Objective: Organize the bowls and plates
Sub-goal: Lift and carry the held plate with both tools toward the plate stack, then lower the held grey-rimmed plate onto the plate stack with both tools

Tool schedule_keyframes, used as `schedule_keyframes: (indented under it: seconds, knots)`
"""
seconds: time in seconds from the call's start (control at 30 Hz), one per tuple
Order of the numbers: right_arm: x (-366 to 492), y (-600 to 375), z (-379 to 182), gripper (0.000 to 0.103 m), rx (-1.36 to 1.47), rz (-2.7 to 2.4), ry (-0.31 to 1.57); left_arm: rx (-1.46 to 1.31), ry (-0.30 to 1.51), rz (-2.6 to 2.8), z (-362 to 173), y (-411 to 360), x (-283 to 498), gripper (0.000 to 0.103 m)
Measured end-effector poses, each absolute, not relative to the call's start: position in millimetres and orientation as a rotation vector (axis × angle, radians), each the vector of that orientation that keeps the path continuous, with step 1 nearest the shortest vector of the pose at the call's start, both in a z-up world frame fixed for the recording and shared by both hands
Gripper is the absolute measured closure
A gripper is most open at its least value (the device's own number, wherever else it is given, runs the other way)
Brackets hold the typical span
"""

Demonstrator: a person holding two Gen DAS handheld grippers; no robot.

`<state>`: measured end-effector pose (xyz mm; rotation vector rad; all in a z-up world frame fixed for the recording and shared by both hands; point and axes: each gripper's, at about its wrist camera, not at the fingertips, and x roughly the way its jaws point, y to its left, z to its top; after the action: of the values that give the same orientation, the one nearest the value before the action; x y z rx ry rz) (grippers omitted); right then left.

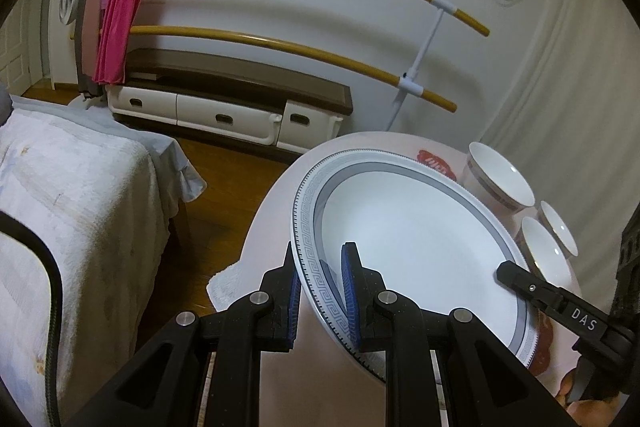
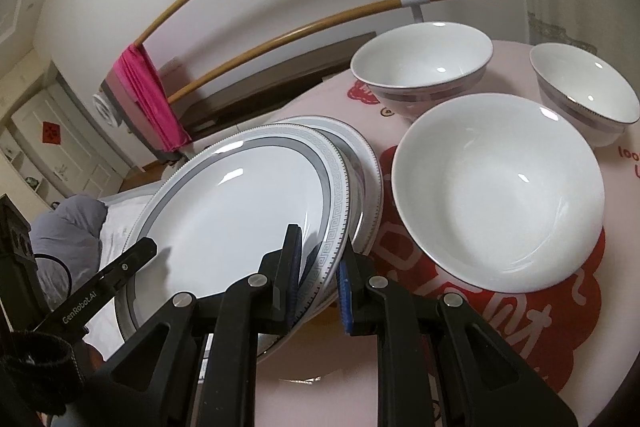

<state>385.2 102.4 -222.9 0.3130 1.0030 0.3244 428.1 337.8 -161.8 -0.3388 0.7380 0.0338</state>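
A white plate with a grey key-pattern rim (image 1: 416, 227) is held tilted above the round table (image 1: 276, 227). My left gripper (image 1: 320, 291) is shut on its near-left rim. My right gripper (image 2: 320, 263) is shut on the opposite rim of the same plate (image 2: 240, 195), and its finger shows in the left wrist view (image 1: 516, 277). A second, similar plate (image 2: 360, 155) lies under it on the table. A large plain white bowl (image 2: 500, 187) sits right of the plates. Two smaller banded bowls (image 2: 420, 67) (image 2: 584, 87) stand behind it.
The table wears a pink cloth with red print (image 2: 460, 307). A bed (image 1: 72, 187) stands to the left, a low cabinet (image 1: 224, 99) at the wall. A drying rack with a pink cloth (image 1: 116, 19) stands behind; a curtain (image 1: 568, 67) hangs at right.
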Motion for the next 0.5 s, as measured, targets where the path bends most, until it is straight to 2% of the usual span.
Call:
schedule_keyframes:
  seconds: [0.5]
  knots:
    - [392.0, 115.6, -219.0, 0.084, 0.245, 0.248, 1.006, -0.321, 0.765, 0.040, -171.9, 331.8, 461.0, 0.087]
